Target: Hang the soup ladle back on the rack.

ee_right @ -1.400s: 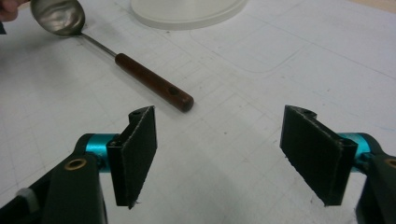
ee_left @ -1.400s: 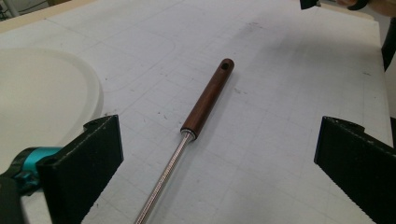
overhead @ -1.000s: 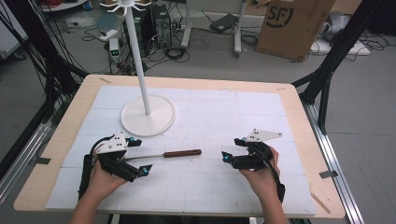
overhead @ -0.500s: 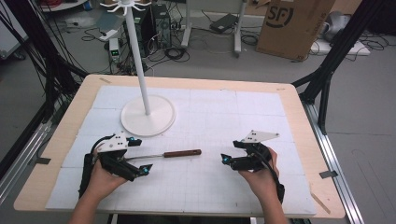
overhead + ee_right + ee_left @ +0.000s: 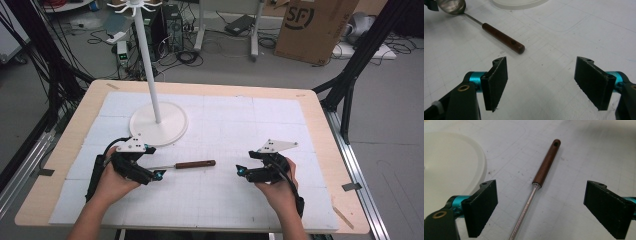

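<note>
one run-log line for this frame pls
left gripper: jaws just closing, astride spoon shaft, pads not touching | right gripper: open, nothing between jaws | spoon: flat on table, beside rack base

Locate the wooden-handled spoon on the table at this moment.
In the high view the spoon lies flat on the white mat, left of centre, just in front of the stand's round base, its metal stem between the open left tongs.

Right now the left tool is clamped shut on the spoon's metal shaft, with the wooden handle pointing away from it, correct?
Not clamped. The left gripper view shows the left tool open, its jaws having just been closing, its pads standing clear on either side of the spoon, whose metal shaft lies untouched on the mat. The wooden handle does point away from it.
</note>
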Demonstrator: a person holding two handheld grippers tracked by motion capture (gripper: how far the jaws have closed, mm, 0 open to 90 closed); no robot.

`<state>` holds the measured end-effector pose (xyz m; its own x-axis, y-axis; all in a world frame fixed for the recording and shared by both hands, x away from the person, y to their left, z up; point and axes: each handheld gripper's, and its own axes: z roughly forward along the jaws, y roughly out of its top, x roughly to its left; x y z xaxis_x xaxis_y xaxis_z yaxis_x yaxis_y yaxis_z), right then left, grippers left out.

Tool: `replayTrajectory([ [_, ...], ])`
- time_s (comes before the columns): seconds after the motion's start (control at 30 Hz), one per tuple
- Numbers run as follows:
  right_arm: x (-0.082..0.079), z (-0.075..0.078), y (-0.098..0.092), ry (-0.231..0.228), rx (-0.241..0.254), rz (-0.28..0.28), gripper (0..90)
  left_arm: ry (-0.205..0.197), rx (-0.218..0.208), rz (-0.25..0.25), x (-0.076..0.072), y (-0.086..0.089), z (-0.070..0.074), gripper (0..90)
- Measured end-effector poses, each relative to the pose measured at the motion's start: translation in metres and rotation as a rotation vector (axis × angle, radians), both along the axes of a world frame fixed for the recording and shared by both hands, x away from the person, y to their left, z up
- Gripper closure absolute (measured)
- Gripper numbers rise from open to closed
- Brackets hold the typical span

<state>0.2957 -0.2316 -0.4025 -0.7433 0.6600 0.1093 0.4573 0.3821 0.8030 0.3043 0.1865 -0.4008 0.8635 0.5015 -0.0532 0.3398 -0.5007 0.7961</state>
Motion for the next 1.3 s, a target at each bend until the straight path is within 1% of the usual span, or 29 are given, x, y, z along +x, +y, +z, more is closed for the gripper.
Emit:
replayTrajectory([
  [0.03, 0.0, 0.0, 0.0, 0.001, -0.002, 0.0, 26.0, 0.003, 0.014, -0.01, 0.001, -0.001, 0.001, 16.7],
  [0.1, 0.0, 0.0, 0.0, 0.0, -0.002, 0.0, 26.0, 0.012, 0.028, -0.023, 0.003, -0.005, 0.001, 18.0],
  [0.13, 0.0, 0.0, 0.0, 0.002, 0.0, 0.001, 26.1, 0.017, 0.045, -0.033, 0.004, -0.006, 0.001, 19.4],
  [0.17, 0.0, 0.0, 0.0, 0.0, 0.0, 0.003, 26.0, 0.023, 0.063, -0.042, 0.005, -0.008, 0.001, 23.9],
  [0.3, 0.0, 0.0, 0.0, 0.002, 0.005, 0.002, 26.1, 0.051, 0.118, -0.045, 0.01, -0.014, -0.001, 26.8],
  [0.43, 0.001, 0.0, 0.0, 0.006, 0.008, 0.006, 26.1, 0.062, 0.166, -0.063, 0.015, -0.02, -0.003, 31.6],
  [0.47, 0.001, 0.0, 0.0, 0.006, 0.008, 0.006, 26.1, 0.067, 0.18, -0.067, 0.016, -0.022, -0.004, 31.6],
  [0.5, 0.001, 0.0, 0.0, 0.012, 0.011, 0.002, 26.1, 0.07, 0.202, -0.068, 0.017, -0.025, -0.005, 33.7],
  [0.57, 0.001, 0.0, 0.0, 0.011, 0.009, 0.002, 26.0, 0.078, 0.235, -0.069, 0.02, -0.028, -0.007, 35.4],
  [0.6, 0.001, 0.0, 0.0, 0.01, 0.009, 0.002, 26.1, 0.08, 0.24, -0.065, 0.021, -0.03, -0.008, 36.8],
  [0.63, 0.001, 0.0, 0.0, 0.01, 0.009, 0.002, 26.1, 0.08, 0.256, -0.06, 0.023, -0.031, -0.009, 37.7],
  [0.67, 0.001, 0.0, 0.0, 0.008, 0.007, 0.004, 26.1, 0.088, 0.262, -0.057, 0.024, -0.033, -0.01, 42.2],
  [0.7, 0.001, 0.0, 0.0, 0.008, 0.007, 0.004, 26.1, 0.095, 0.284, -0.06, 0.025, -0.035, -0.011, 42.2],
  [0.77, 0.001, -0.001, 0.0, 0.011, 0.005, 0.003, 26.2, 0.097, 0.319, -0.058, 0.027, -0.04, -0.012, 45.6],
  [0.8, 0.001, -0.001, 0.0, 0.011, 0.005, 0.003, 26.2, 0.095, 0.327, -0.065, 0.027, -0.041, -0.012, 45.6],
  [0.83, 0.001, -0.001, 0.0, 0.009, 0.005, 0.004, 26.2, 0.101, 0.337, -0.072, 0.029, -0.043, -0.013, 49.3],
  [0.9, 0.001, -0.001, 0.0, 0.013, 0.007, 0.006, 26.3, 0.102, 0.357, -0.078, 0.03, -0.046, -0.013, 51.2],
  [0.97, 0.002, -0.001, 0.0, 0.011, 0.007, 0.007, 26.4, 0.104, 0.363, -0.079, 0.032, -0.048, -0.013, 52.2],
  [1.03, 0.002, -0.001, 0.0, 0.019, 0.012, 0.007, 26.6, 0.111, 0.374, -0.09, 0.034, -0.049, -0.014, 57.2],
  [1.07, 0.002, -0.001, 0.001, 0.024, 0.015, 0.012, 26.7, 0.114, 0.384, -0.085, 0.034, -0.05, -0.016, 59.4],
  [1.1, 0.002, -0.002, 0.001, 0.021, 0.015, 0.017, 26.8, 0.121, 0.399, -0.087, 0.035, -0.05, -0.017, 64.5],
  [1.17, 0.002, -0.002, 0.002, 0.022, 0.017, 0.016, 26.8, 0.126, 0.418, -0.091, 0.037, -0.051, -0.02, 65.8],
  [1.2, 0.002, -0.002, 0.001, 0.021, 0.018, 0.016, 26.8, 0.133, 0.41, -0.092, 0.037, -0.051, -0.02, 68.1],
  [1.3, 0.003, -0.002, 0.001, 0.024, 0.02, 0.015, 26.8, 0.148, 0.414, -0.103, 0.039, -0.052, -0.02, 69.8],
])
